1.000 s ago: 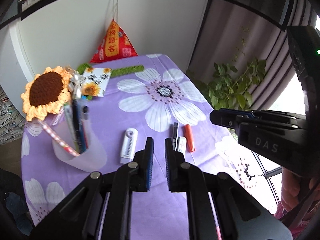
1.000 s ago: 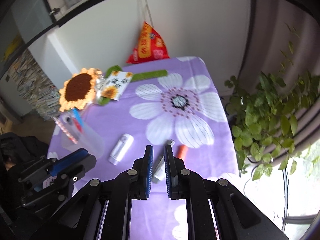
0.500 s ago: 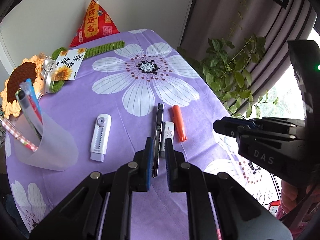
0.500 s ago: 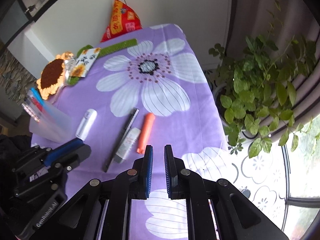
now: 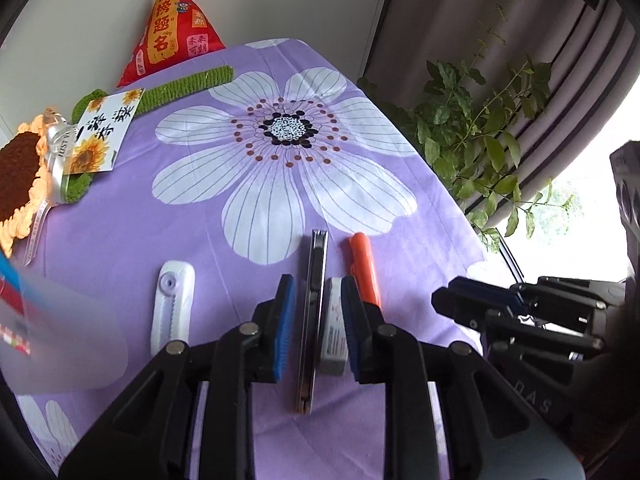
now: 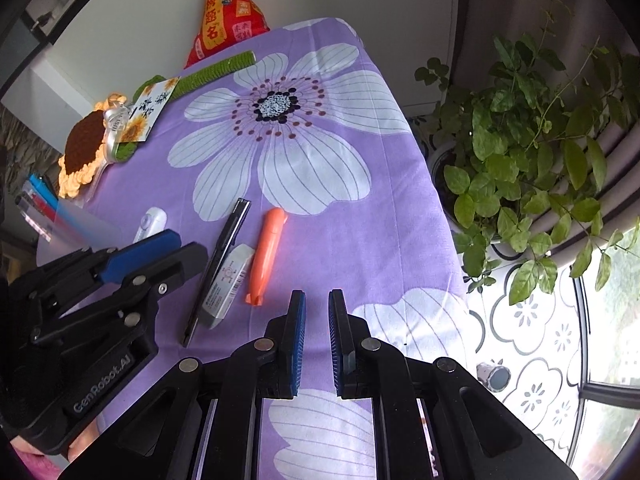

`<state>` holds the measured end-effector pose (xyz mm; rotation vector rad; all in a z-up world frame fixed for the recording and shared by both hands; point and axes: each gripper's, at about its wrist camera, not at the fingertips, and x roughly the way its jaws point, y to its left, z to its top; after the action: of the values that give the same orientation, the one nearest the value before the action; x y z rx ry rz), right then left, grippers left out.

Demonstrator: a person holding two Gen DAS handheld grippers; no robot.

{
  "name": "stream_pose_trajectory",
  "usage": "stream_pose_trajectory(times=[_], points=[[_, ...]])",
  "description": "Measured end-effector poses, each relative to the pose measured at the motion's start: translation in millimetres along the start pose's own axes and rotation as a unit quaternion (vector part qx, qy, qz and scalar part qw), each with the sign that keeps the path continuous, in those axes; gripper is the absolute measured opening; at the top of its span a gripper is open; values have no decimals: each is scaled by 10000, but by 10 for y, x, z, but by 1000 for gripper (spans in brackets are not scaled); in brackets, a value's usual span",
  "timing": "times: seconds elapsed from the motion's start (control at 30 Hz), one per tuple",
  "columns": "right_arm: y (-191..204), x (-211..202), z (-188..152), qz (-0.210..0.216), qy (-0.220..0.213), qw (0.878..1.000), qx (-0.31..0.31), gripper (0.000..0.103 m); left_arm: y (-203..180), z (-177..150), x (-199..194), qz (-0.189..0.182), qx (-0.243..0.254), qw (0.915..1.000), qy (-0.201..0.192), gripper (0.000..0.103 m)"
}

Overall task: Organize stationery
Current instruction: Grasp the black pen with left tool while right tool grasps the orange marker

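Stationery lies under my left gripper [image 5: 316, 320]: its jaws are opening, pointing down over the knife [image 5: 313, 312] and eraser [image 5: 334, 336], neither pressed by the pads. An orange marker [image 5: 364, 268] lies just right of them, a white corrector [image 5: 173, 308] to the left. My right gripper [image 6: 317, 336] hangs shut and empty over the purple cloth [image 6: 360, 220].

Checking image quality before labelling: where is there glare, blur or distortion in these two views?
Left wrist view: window blown out white at right, frosted pen cup blurred at the left edge, table edges bowed by the fisheye. Right wrist view: glare through the window at lower right, corners vignetted black, stationery sharp.
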<state>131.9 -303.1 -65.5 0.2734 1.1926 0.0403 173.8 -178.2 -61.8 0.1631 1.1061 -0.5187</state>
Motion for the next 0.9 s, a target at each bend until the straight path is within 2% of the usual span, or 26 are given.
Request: stream_pose_trajectory(times=[0.3, 0.37, 0.4, 0.7, 0.9], points=[[-22, 90, 82, 66, 45, 10000, -5, 10, -1, 133, 277, -31, 16, 9997, 258, 20], [5, 97, 96, 79, 50, 9999, -66, 10, 35, 132, 338, -24, -45, 9994, 341, 10], [19, 100, 101, 85, 56, 9999, -95, 10, 51, 129, 359, -30, -65, 9993, 376, 9], [92, 152, 197, 112, 69, 9998, -119, 10, 218, 32, 276, -42, -182, 9992, 355, 9], [183, 165, 338, 65, 7, 9999, -96, 10, 253, -72, 200, 128, -43, 9992, 380, 9]])
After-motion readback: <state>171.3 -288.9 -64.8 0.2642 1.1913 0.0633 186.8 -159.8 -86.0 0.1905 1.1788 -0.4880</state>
